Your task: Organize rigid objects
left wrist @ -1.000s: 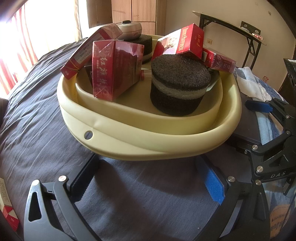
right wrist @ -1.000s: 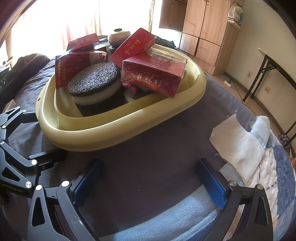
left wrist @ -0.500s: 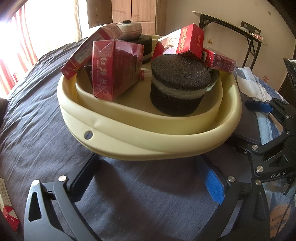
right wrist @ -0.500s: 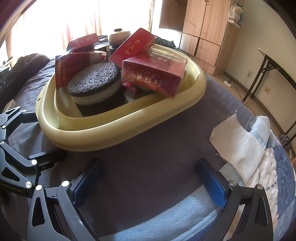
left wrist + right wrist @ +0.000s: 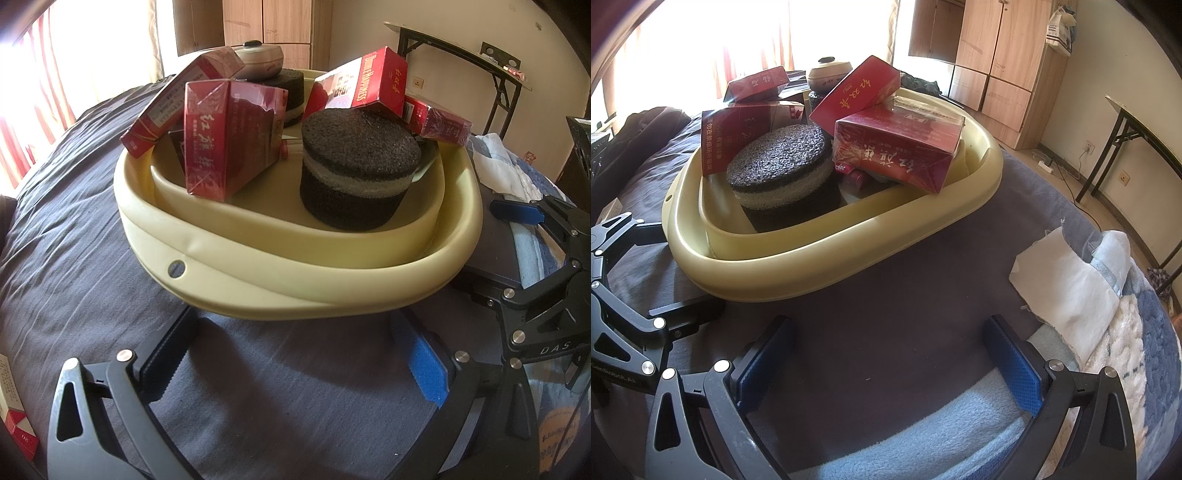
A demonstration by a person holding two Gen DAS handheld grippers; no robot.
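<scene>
A pale yellow basin sits on a dark bedsheet. Inside it stand a black-and-grey round sponge block, several red cartons and a beige lidded jar at the far side. My left gripper rests open on the sheet just short of the basin's near rim, nothing between its fingers. My right gripper is open too, empty, a little back from the basin. Each gripper shows at the edge of the other's view.
A red and white pack lies on the sheet at the far left. White cloth and blue fleece blankets lie to the right. A folding table and a wooden wardrobe stand beyond the bed.
</scene>
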